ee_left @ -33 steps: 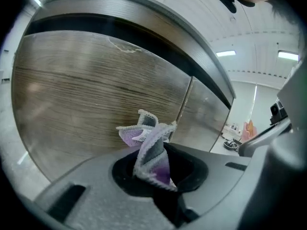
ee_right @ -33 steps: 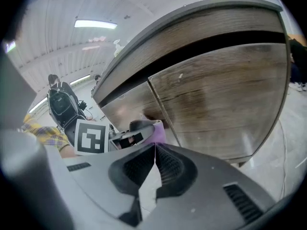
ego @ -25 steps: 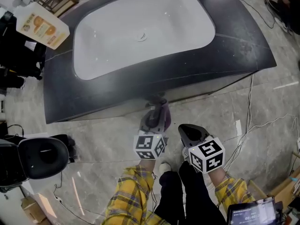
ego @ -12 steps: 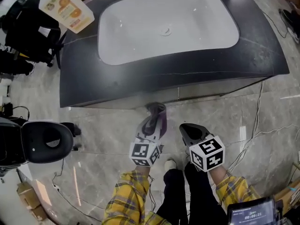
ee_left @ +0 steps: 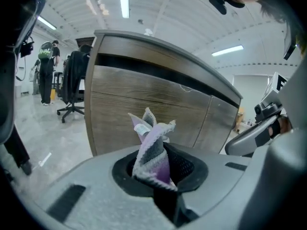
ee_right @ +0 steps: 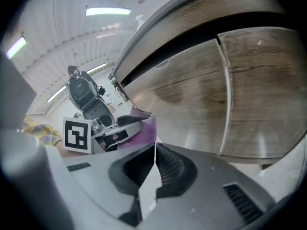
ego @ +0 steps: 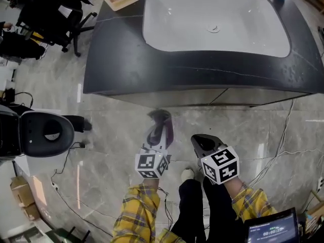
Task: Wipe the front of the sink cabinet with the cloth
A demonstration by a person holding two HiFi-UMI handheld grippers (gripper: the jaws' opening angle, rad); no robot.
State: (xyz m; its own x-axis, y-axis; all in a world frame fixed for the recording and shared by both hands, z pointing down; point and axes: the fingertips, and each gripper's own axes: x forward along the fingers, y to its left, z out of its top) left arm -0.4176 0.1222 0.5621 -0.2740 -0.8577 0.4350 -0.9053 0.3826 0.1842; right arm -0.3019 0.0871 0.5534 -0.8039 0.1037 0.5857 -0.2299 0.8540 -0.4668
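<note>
Head view has the left gripper (ego: 159,128) aimed at the sink cabinet (ego: 202,98), its fingers clamped on the purple-grey cloth (ee_left: 152,152). The cloth sits just before the cabinet's wooden front, possibly not touching it. The right gripper (ego: 200,140) hangs farther from the cabinet, fingers pressed together, holding nothing.

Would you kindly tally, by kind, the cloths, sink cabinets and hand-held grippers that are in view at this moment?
Purple-and-grey cloth: 1
Wood-fronted sink cabinet with a dark top: 1
Grey two-jaw grippers: 2, the left gripper shut on the cloth, the right gripper shut on nothing
Total: 4
</note>
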